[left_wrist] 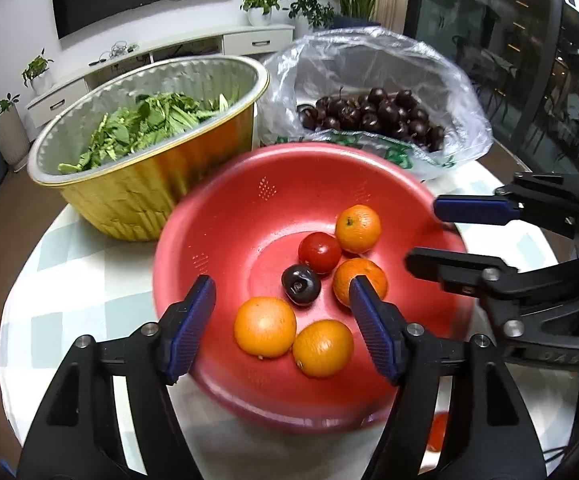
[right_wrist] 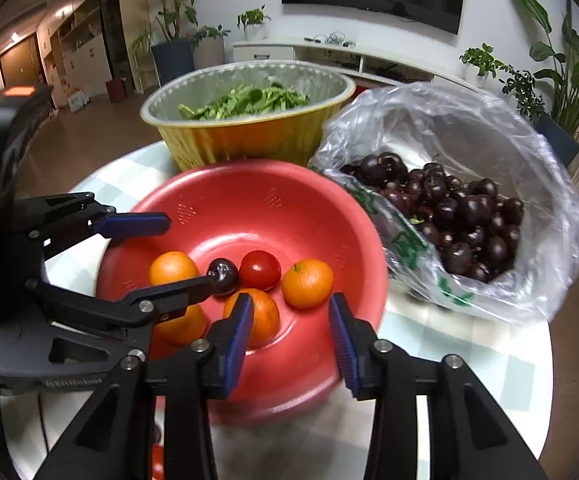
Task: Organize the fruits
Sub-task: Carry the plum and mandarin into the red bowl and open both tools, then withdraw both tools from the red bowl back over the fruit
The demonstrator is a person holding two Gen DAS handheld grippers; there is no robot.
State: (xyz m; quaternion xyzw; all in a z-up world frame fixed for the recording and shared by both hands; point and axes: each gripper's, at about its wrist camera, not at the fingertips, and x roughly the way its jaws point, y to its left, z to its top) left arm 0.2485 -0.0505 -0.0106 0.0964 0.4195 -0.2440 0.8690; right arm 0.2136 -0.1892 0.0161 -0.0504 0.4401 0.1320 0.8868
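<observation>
A red colander bowl (left_wrist: pixel 225 240) (right_wrist: pixel 289 200) sits mid-table and holds several oranges (left_wrist: pixel 265 326) (right_wrist: pixel 307 283), a red tomato (left_wrist: pixel 319 252) (right_wrist: pixel 260 270) and one dark cherry (left_wrist: pixel 301 285) (right_wrist: pixel 225 276). A clear plastic bag (left_wrist: pixel 369 64) (right_wrist: pixel 489 128) behind it holds many dark cherries (left_wrist: pixel 373 114) (right_wrist: pixel 461 216). My left gripper (left_wrist: pixel 281 330) is open and empty over the bowl's near side; it also shows in the right wrist view (right_wrist: pixel 187 250). My right gripper (right_wrist: pixel 291 338) is open and empty over the bowl's near rim; it also shows in the left wrist view (left_wrist: pixel 429 232).
A gold foil bowl (left_wrist: pixel 137 184) (right_wrist: pixel 249 140) of green leaves (left_wrist: pixel 145 124) stands behind the colander. A small red fruit (left_wrist: pixel 435 432) lies on the checked tablecloth (left_wrist: pixel 69 280) near the front edge. The round table's edge curves close on both sides.
</observation>
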